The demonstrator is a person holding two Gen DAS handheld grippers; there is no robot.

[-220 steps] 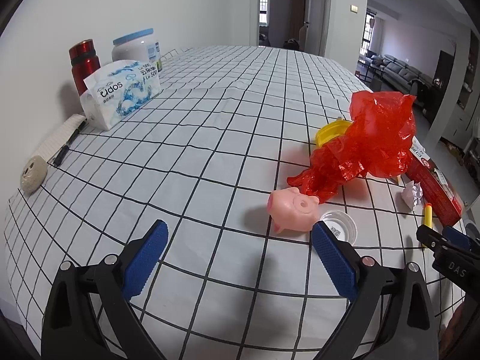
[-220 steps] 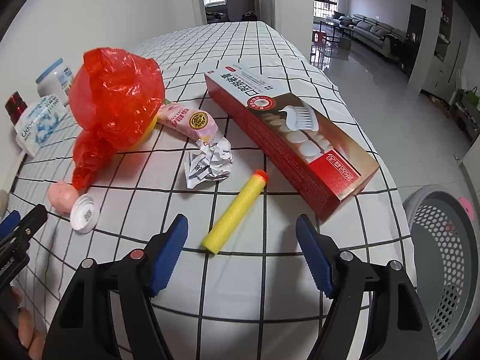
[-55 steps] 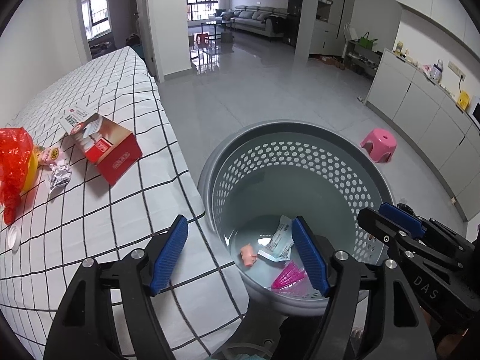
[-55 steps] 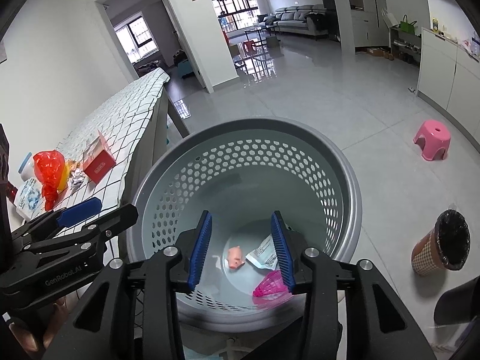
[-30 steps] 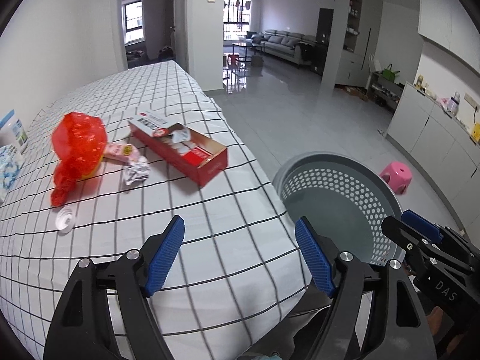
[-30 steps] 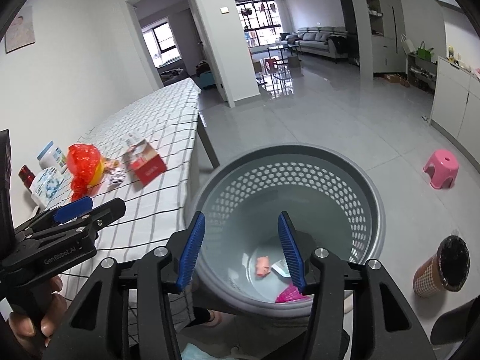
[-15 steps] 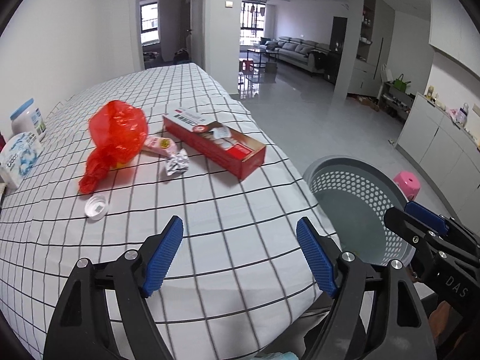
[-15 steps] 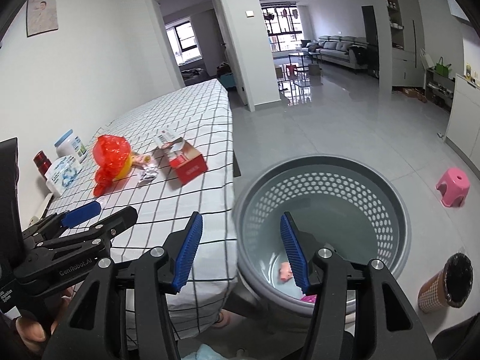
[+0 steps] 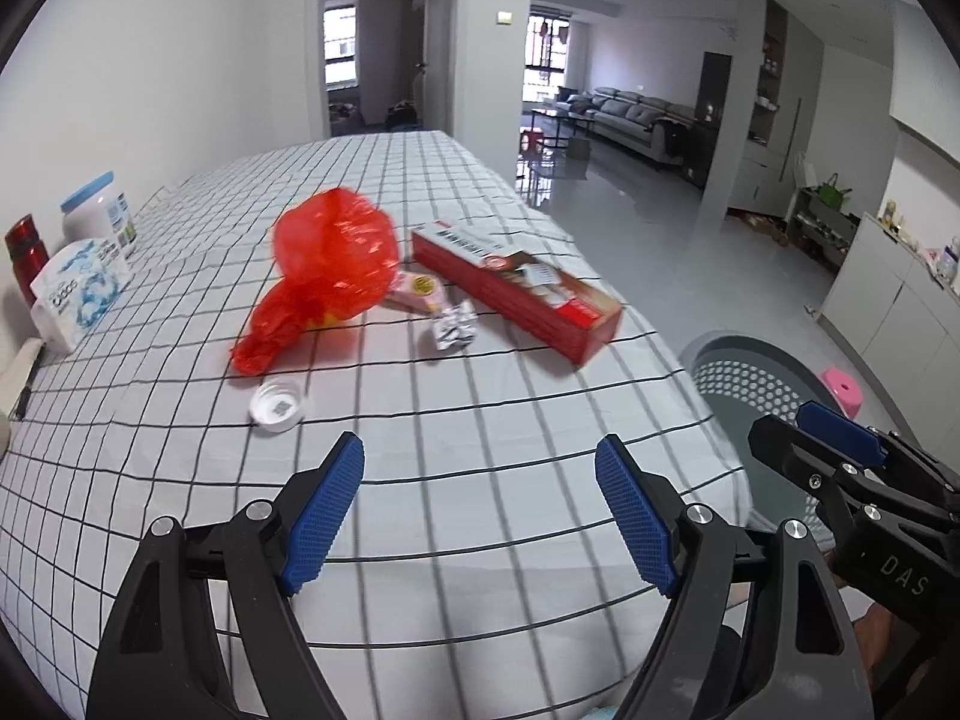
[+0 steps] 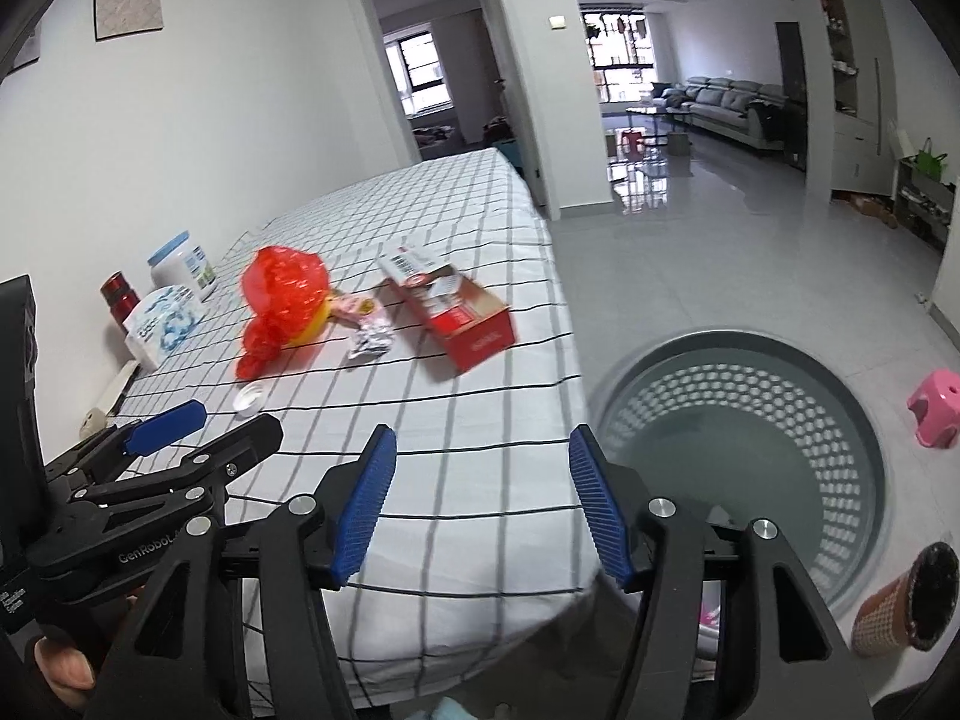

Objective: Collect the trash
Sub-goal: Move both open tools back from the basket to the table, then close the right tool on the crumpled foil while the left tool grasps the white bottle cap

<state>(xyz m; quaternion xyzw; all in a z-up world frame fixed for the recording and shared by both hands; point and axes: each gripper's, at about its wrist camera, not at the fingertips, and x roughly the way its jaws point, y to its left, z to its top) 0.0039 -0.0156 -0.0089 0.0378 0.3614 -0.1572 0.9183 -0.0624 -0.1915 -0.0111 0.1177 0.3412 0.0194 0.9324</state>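
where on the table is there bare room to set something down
Bare cloth runs from the bottle cap to the near table edge, and behind the red bag. Crowded: bag, crumpled foil and red box.

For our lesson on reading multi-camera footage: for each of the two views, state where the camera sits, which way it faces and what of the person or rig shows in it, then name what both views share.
Left wrist: sits on the left gripper, looking down over the checked table at the red bag; its own open, empty jaws show, with the right gripper at right.
Right wrist: sits on the right gripper, facing the table edge and grey basket on the floor; its empty jaws are opening, the left gripper and a hand at left.
Shared: red bag, red box, bottle cap, basket.
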